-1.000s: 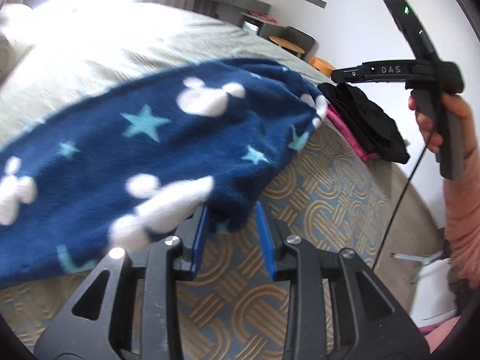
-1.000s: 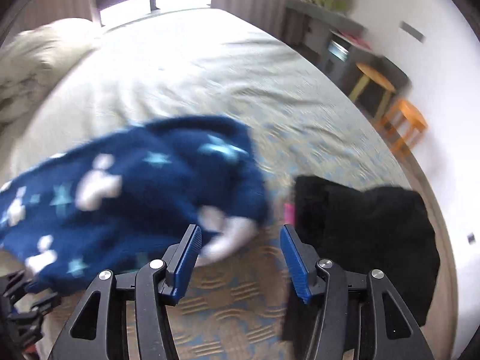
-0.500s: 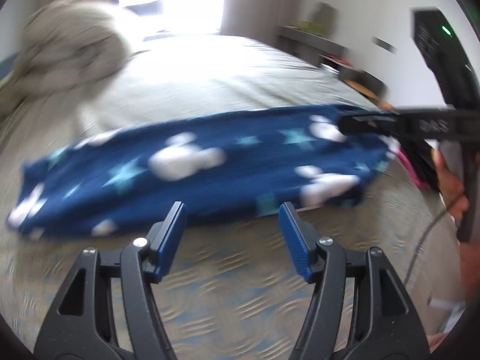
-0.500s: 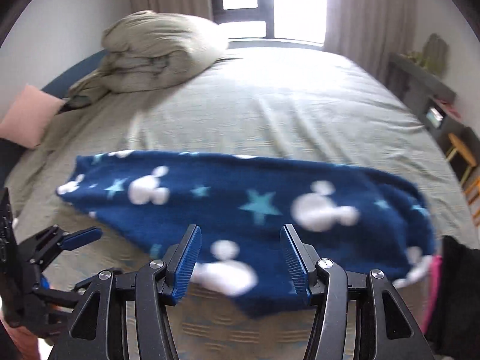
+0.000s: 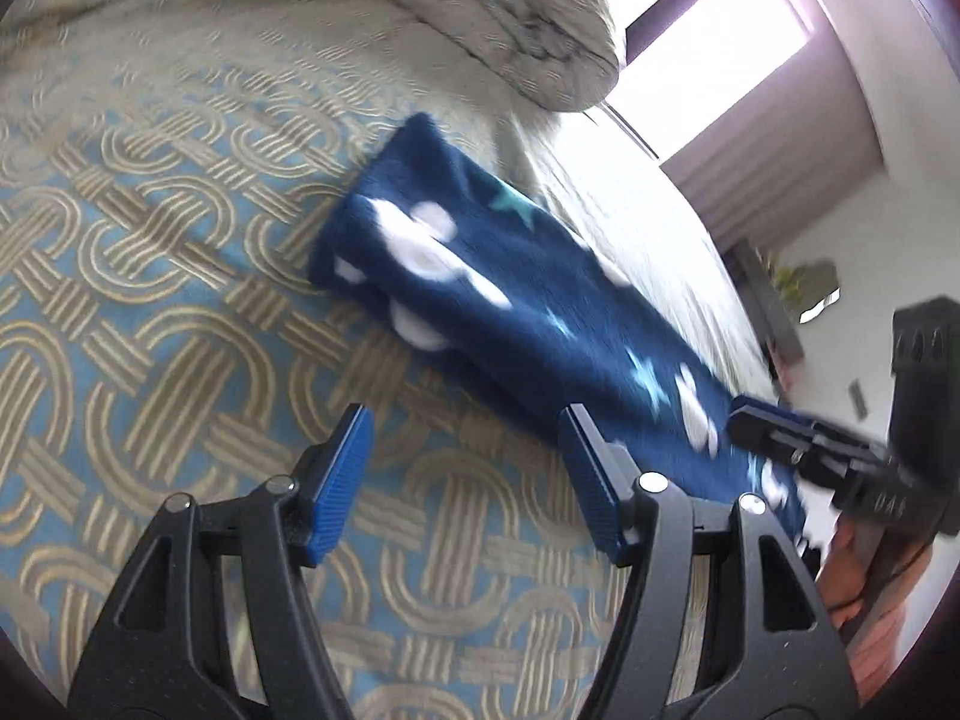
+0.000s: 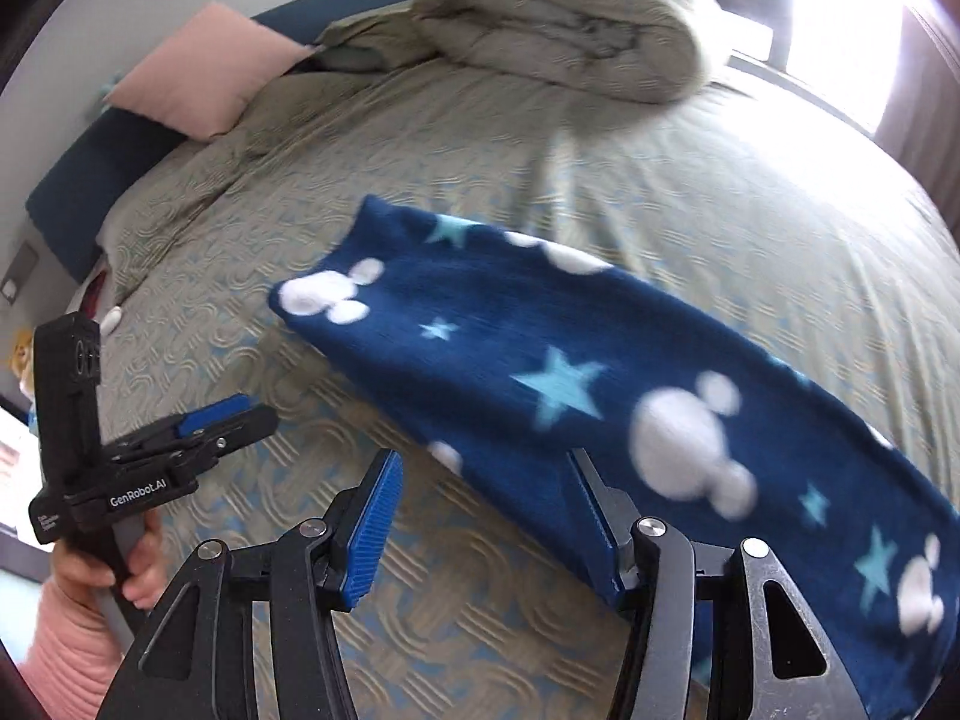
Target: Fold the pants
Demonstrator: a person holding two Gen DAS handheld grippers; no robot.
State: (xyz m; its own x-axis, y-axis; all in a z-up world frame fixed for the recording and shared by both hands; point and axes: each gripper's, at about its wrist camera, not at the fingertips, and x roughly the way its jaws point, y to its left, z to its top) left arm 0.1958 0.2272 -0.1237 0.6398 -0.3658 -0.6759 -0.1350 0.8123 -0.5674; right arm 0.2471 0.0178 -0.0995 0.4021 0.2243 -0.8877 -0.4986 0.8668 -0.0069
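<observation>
The navy fleece pants (image 5: 504, 300) with white mouse heads and pale blue stars lie folded lengthwise in a long strip on the bed; they also show in the right wrist view (image 6: 600, 378). My left gripper (image 5: 468, 480) is open and empty, hovering just short of the strip's near edge. My right gripper (image 6: 486, 528) is open and empty, with its right finger against the strip's near edge. The left gripper also shows at the left of the right wrist view (image 6: 204, 426). The right gripper shows at the right of the left wrist view (image 5: 780, 426).
The patterned bedspread (image 5: 150, 276) covers the bed. A bunched beige duvet (image 6: 570, 18) lies at the head of the bed by the window. A pink pillow (image 6: 204, 78) rests against the dark headboard at far left.
Both cameras swung left toward the leg-end of the pants. The left gripper, shut on the fabric a second ago, let go and opened. The pants now lie flat in a strip.
</observation>
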